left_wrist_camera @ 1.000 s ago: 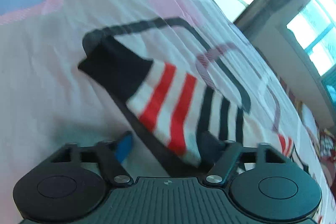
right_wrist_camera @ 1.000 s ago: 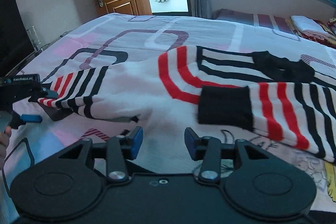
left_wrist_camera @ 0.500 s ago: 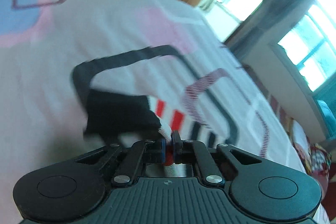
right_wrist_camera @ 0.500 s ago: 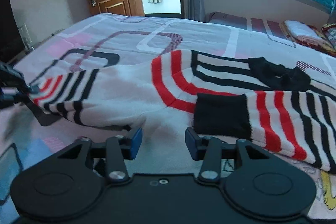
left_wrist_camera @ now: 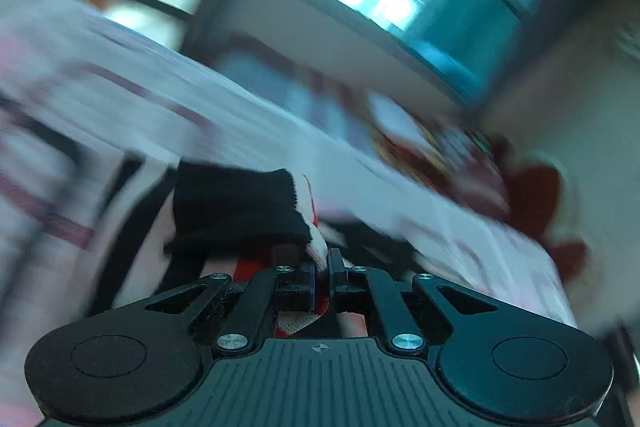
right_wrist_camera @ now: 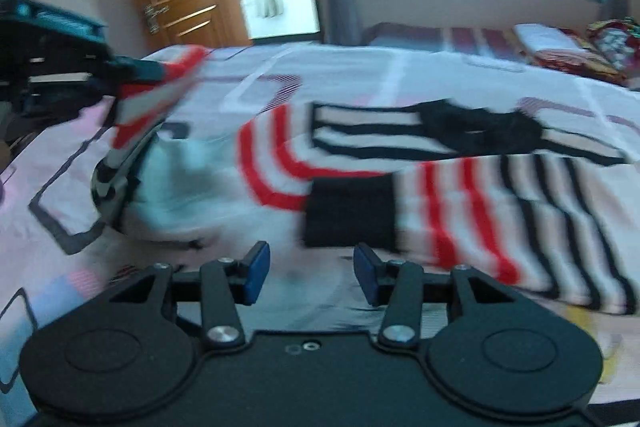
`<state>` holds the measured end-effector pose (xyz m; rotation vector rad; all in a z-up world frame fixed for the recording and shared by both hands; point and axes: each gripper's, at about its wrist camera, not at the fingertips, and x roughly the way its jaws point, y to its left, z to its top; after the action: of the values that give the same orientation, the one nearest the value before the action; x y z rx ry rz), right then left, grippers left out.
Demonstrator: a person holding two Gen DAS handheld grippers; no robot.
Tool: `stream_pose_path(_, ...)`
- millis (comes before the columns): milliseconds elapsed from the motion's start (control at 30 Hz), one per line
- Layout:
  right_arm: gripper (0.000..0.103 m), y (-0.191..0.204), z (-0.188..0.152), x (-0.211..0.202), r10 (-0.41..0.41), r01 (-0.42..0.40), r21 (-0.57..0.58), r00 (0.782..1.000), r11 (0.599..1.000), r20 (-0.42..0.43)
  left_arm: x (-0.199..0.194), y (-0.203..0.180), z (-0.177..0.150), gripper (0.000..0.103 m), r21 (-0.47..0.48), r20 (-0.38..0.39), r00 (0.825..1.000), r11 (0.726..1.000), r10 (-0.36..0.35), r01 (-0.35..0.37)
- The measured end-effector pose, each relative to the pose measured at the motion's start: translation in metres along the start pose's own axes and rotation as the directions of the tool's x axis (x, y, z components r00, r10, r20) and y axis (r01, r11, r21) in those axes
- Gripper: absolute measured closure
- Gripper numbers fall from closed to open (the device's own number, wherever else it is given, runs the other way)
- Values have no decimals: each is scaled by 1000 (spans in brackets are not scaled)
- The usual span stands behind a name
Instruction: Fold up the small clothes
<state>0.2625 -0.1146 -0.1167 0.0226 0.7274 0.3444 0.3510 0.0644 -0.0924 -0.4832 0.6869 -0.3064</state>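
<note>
Left sleeve lifted, ready to fold across the sweater

The left gripper is clamped on the striped sleeve near its black cuff, holding it above the bed. The sweater lies flat, its long axis running away to the right of that grip, so the sleeve probably has to travel rightward over the body. The right gripper hovers with jaws wide apart and empty, just short of the other sleeve's cuff.

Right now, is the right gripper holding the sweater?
No, the right gripper is open above the bed, clear of the striped sweater.
</note>
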Motion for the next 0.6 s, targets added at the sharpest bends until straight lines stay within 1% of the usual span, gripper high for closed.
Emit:
stream_pose_path(33,57,-10,0,-6,-17,16,14,1000,1000,7,15,-19,-9,97,39,-50,998,998,-40,42)
stream_pose_path(100,57,-30,-3,-18,-55,55,38,998,998,16,42,-48,-30,97,94,-146,987,993,-63,77)
stream_pose_path(167,57,-51,-10,-27,-100,99,61,995,993,10,64,-64,-46,97,115,-245,969,991,-41,71)
stream_pose_path(200,57,-62,-14,-30,-112,112,77,994,991,-2,71,-68,-52,97,122,-269,963,992,-11,45)
stream_pose_path(267,57,-80,-22,-35,-130,132,111,991,985,-22,75,-77,-58,97,159,-292,956,987,21,26)
stream_pose_path(300,57,-88,-26,-37,-131,134,127,991,983,-29,75,-81,-57,97,174,-286,958,985,31,20)
stream_pose_path(367,56,-96,-29,-41,-122,125,149,992,981,-29,67,-96,-53,97,234,-249,967,972,50,10)
stream_pose_path(433,54,-99,-29,-44,-114,115,145,993,983,-17,60,-115,-50,96,297,-211,976,955,61,5)
stream_pose_path(467,51,-98,-27,-43,-105,106,138,994,985,-9,56,-123,-50,87,328,-200,978,945,63,6)
stream_pose_path(500,46,-98,-26,-43,-90,89,132,996,987,-1,55,-131,-49,61,365,-192,979,931,71,4)
stream_pose_path(533,44,-94,-23,-42,-70,69,121,998,990,5,56,-134,-43,42,388,-191,979,922,76,4)
stream_pose_path(567,43,-94,-24,-44,-58,56,110,998,992,11,59,-140,-41,16,409,-184,980,912,74,8)
stream_pose_path(600,42,-91,-23,-44,-51,49,100,999,994,18,58,-146,-41,10,423,-168,984,906,63,14)
